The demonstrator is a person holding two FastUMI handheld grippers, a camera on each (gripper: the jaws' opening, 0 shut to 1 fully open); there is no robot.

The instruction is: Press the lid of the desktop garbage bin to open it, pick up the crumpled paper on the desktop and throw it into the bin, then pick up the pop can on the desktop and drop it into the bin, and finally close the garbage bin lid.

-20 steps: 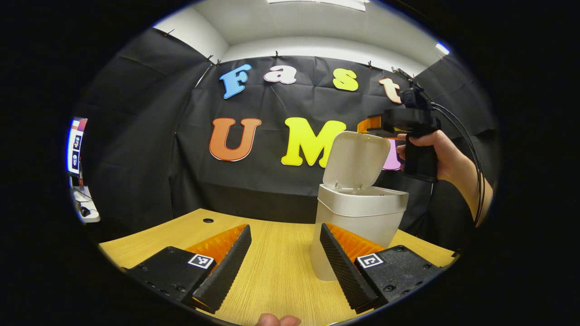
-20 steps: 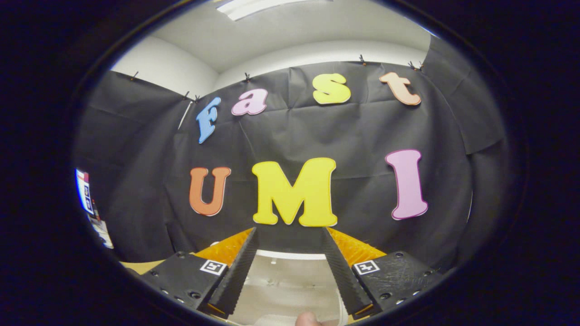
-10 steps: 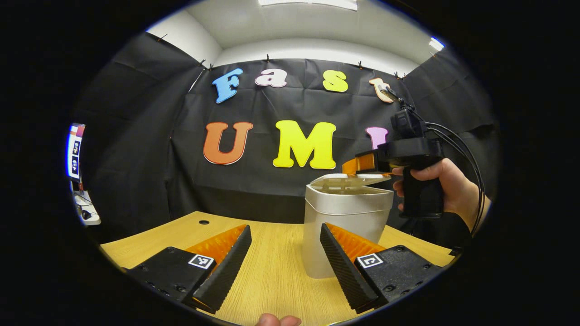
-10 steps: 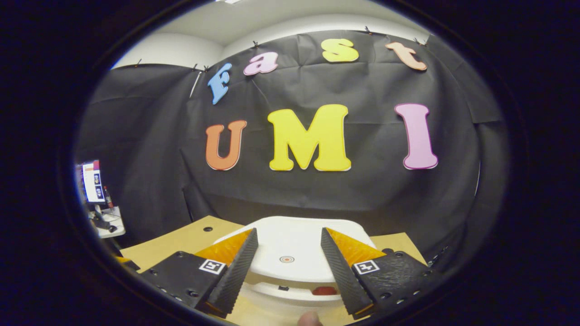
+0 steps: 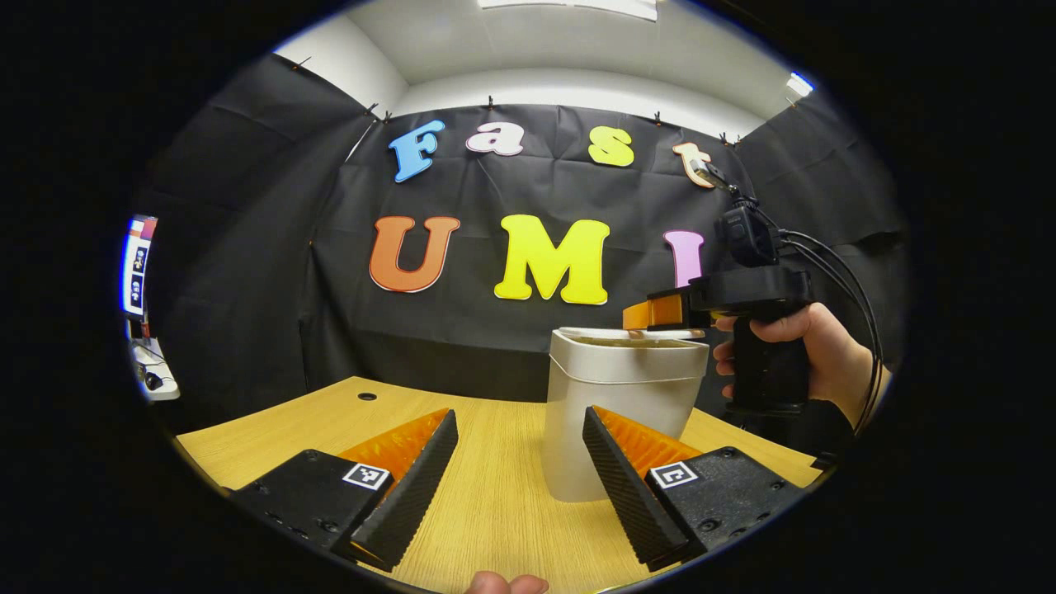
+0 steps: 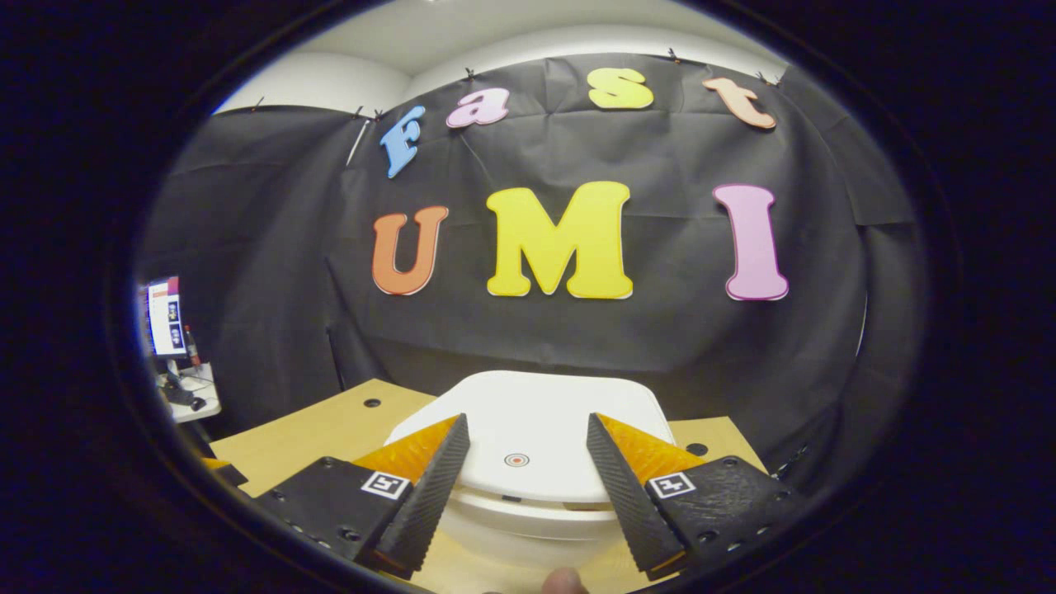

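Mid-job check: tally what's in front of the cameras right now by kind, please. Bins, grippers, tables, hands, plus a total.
Bins: 1, the white garbage bin with its lid down.
Grippers: 2, the left gripper and the right gripper.
Tables: 1, the wooden table.
Hands: 1, the hand holding the right gripper.
Total: 5.

In the left gripper view, the right finger of the left tool (image 5: 520, 429) covers the lower right part of the bin (image 5: 615, 412). The right tool (image 5: 660, 318) hides the far edge of the lid (image 5: 610, 334). In the right gripper view, the bin body (image 6: 528, 528) is mostly hidden under its lid and behind the fingers (image 6: 429, 487). The small screen (image 6: 167, 318) at the left is too small to tell.
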